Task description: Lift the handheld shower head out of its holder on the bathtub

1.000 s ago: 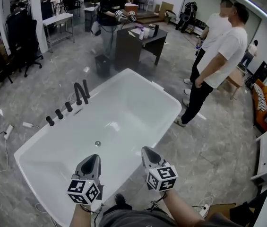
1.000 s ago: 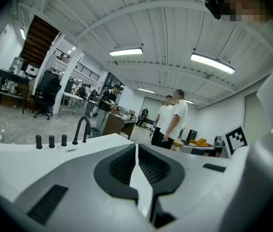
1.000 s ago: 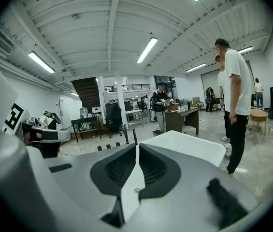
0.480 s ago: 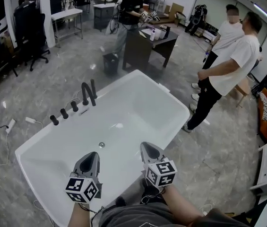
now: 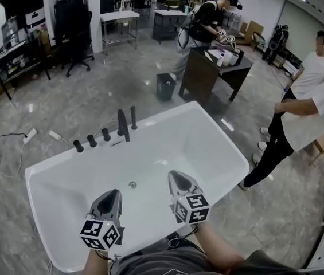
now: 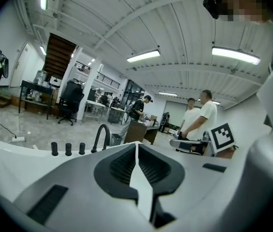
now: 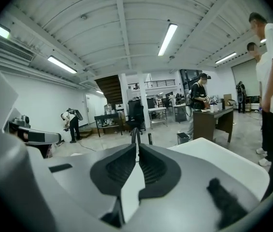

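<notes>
Head view, bathtub side: against the picture of a second earlier, the scene is swung round. The row of black fittings has been brought nearer the middle, the two bystanders point(image 5: 308, 116) in white shirts are pushed to the right edge, and the drain point(image 5: 132, 184), then ahead of the left claw point(image 5: 111, 195), is now seen between it and the right claw point(image 5: 176, 177). Both claws are held over the near part of the white bathtub point(image 5: 226, 137). Each is pressed together, with nothing pinched.

One handheld shower head point(image 5: 133, 117) is seen, a slim black stick standing upright in its holder on the far rim of the bathtub. It is just beside the single curved spout point(image 5: 121, 125), at the right end of the row and well apart from both claws. Three round knobs point(image 5: 92, 141) are lined up along the same rim to the spout's left.

One dark desk point(image 5: 207, 73) with a few bottles is set beyond the bathtub, and a third person point(image 5: 205, 19) is bent over it. One black bin point(image 5: 165, 86) is placed on the floor beside it.
</notes>
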`<state>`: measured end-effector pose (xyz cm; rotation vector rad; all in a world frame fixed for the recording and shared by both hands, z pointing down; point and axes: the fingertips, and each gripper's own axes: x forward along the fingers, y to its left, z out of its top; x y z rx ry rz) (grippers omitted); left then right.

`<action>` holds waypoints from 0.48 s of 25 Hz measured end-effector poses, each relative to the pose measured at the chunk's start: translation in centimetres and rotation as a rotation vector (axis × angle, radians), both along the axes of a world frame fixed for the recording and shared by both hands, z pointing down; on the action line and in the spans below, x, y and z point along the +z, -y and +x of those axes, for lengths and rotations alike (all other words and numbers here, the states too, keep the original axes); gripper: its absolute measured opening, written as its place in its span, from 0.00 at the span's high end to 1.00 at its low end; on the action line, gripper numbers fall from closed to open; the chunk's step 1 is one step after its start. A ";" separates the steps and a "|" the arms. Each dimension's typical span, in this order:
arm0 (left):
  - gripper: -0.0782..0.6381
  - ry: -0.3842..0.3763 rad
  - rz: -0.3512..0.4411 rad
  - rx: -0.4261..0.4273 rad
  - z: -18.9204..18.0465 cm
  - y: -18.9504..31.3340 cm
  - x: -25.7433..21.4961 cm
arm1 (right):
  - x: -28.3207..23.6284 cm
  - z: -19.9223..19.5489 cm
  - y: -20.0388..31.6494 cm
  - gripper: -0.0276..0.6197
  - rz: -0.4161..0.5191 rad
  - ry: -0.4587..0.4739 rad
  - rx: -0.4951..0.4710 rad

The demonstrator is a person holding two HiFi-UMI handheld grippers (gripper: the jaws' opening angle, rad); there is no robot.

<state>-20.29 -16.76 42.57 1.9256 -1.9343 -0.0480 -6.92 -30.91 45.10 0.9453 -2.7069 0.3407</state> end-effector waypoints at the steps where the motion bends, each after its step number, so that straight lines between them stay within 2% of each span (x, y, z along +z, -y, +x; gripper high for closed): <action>1: 0.85 0.004 -0.003 -0.023 0.2 0.9 0.2 | 0.3 -0.1 1.1 0.91 -0.003 -0.002 -0.026; 5: 0.85 0.007 -0.015 -0.098 1.2 4.6 0.2 | 1.1 0.3 5.3 0.91 -0.021 -0.013 -0.101; 12: 0.85 0.023 -0.046 -0.197 2.1 10.1 1.1 | 3.5 0.8 12.2 0.91 -0.056 -0.021 -0.174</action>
